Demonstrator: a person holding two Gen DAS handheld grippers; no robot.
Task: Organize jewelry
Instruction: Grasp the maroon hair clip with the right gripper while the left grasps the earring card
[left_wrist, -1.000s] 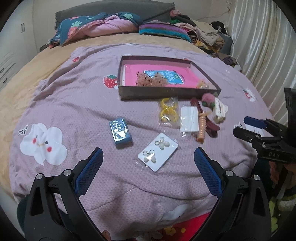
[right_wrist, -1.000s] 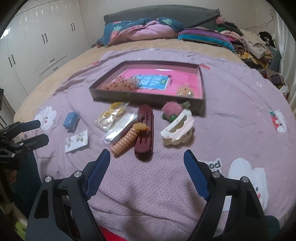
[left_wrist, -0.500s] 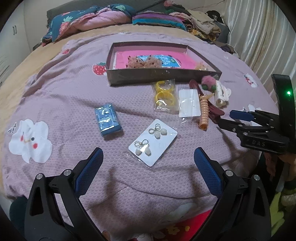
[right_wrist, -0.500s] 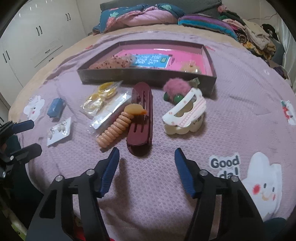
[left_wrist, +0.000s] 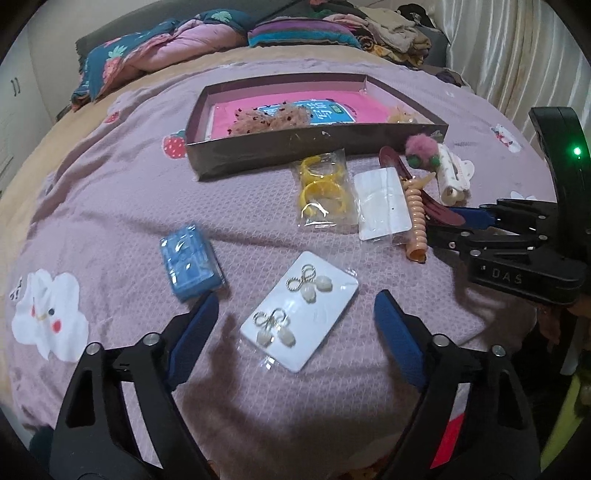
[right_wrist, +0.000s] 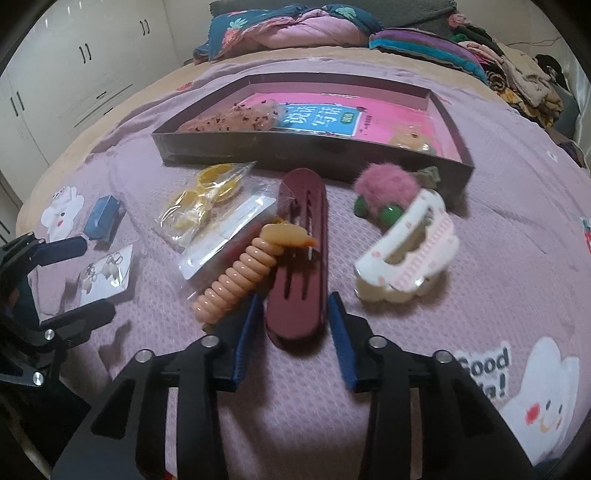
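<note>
black frames | blue fingers (left_wrist: 194, 334) | silver screws | "DAS" marking

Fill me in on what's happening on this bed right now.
A person with a gripper in each hand is sorting hair accessories and jewelry into the shallow box on the bedspread. The right gripper is open, its fingers on either side of the near end of the maroon hair clip, not yet closed on it. The left gripper is open above the earring card. The yellow rings bag, blue box and white claw clip lie outside the box.
</note>
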